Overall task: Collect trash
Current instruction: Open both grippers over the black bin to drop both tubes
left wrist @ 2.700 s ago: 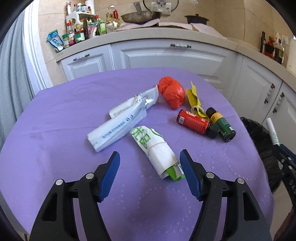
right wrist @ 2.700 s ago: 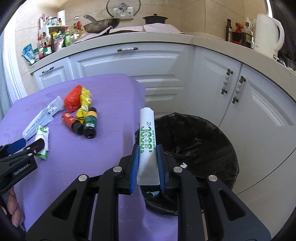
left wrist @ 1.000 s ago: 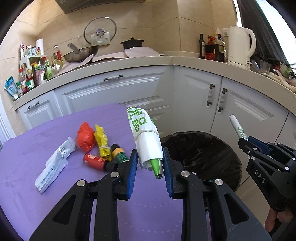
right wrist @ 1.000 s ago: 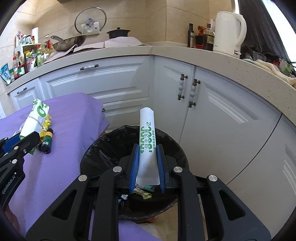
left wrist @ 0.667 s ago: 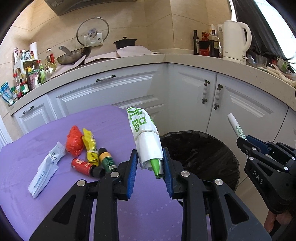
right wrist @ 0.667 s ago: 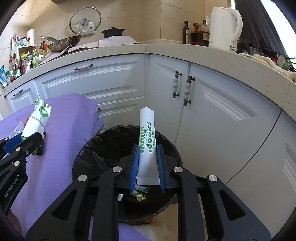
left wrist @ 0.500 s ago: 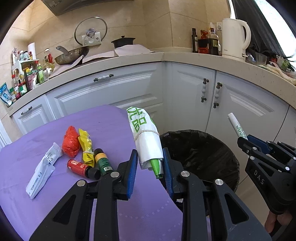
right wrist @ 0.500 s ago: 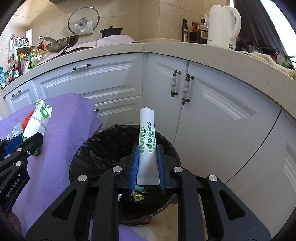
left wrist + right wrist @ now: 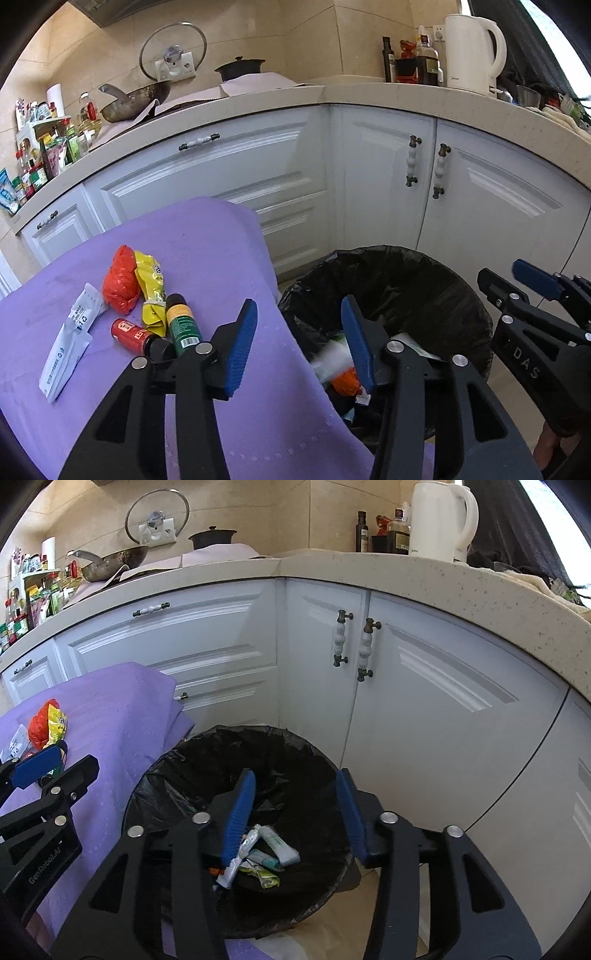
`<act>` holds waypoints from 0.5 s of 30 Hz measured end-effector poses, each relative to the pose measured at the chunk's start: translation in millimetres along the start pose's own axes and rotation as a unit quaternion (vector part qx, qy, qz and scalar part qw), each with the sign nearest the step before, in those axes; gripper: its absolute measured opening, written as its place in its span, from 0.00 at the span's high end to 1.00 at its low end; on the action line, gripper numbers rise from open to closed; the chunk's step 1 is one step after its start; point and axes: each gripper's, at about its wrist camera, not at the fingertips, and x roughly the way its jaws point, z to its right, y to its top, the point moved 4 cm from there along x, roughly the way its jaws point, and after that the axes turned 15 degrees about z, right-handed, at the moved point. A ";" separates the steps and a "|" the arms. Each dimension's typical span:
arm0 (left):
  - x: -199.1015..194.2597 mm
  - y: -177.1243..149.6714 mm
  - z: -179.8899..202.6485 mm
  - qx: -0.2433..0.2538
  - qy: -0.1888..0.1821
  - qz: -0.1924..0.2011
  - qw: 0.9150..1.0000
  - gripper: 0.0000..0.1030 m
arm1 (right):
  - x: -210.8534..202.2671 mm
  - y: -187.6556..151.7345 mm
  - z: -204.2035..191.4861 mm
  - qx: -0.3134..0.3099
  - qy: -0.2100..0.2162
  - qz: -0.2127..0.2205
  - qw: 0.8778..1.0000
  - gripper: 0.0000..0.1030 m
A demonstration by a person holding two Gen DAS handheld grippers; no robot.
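My left gripper hangs over the edge of the purple table and the black-lined bin. Its jaws are opening with nothing between them. Just below, the white-and-green packet is a blur dropping into the bin. My right gripper is over the bin, its jaws opening and empty. The white tube lies among other trash at the bin's bottom. On the table lie a red crumpled bag, a yellow wrapper, a green bottle, a red bottle and a white sachet.
White cabinet doors curve closely behind the bin. The counter above holds a kettle, a pan and several jars. A hand holds the right gripper at the lower right of the left wrist view.
Both grippers have opened and let go. The packet left the left jaws and the tube left the right jaws, both into the bin. Both hands moved slightly closer over the bin.
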 end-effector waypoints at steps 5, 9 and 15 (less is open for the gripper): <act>-7.8 -1.0 -12.4 -0.002 0.015 0.003 1.000 0.47 | -1.7 2.7 -14.3 -0.008 0.017 0.001 1.000 0.40; -15.4 -7.0 -28.0 -0.001 0.029 -0.006 1.000 0.45 | -2.4 2.8 -32.9 -0.016 0.038 -0.003 0.999 0.36; -33.0 -17.2 -67.2 -0.009 0.066 -0.013 0.998 0.43 | -4.7 5.4 -70.1 -0.029 0.068 -0.003 0.997 0.34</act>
